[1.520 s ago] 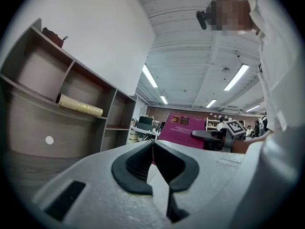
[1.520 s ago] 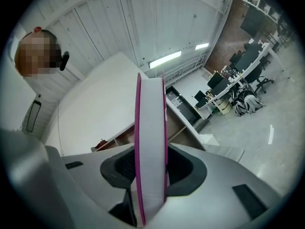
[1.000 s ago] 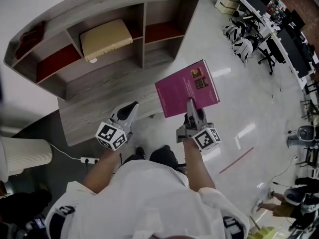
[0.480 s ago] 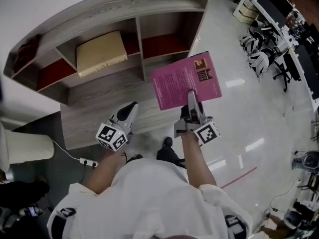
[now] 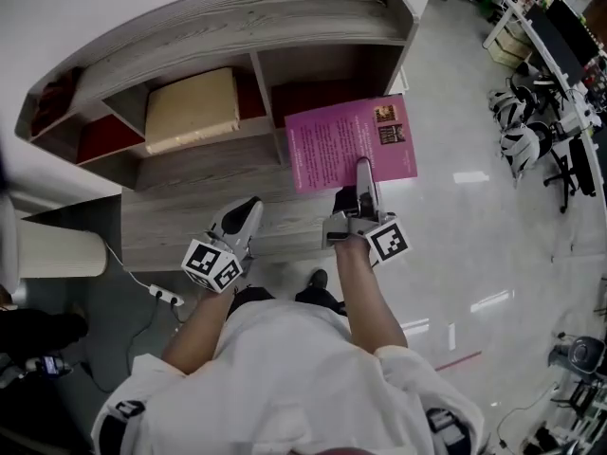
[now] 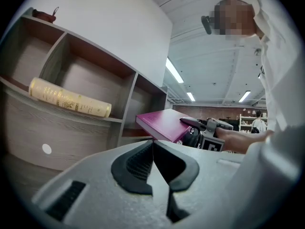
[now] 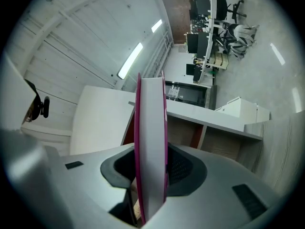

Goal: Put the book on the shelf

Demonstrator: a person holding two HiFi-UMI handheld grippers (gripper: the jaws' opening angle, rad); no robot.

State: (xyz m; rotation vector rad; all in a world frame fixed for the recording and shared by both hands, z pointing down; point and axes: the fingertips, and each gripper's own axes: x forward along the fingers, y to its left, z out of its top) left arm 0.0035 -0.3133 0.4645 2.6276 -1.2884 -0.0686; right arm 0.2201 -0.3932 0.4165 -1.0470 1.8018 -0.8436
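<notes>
The book (image 5: 349,140), magenta, is clamped at its near edge by the right gripper (image 5: 364,171). In the right gripper view its page edge fills the gap between the 2 jaws, which are pressed on both covers. The book is held roughly flat, cover up, in front of the right one of the 3 upper compartments of the shelf (image 5: 237,17). It is seen over the front part of the wide lower board. Whether its far edge touches the shelf cannot be told.

A beige book (image 5: 193,109) is laid flat in the middle compartment, with its spine along the front edge of that board.

The left gripper (image 5: 248,209) is held to the left of the magenta book, well apart from it, over the front edge of the lower board. Its jaws are closed together and nothing is held between them.

A dark object (image 5: 52,88) is seen at the left end of the shelf's top.
</notes>
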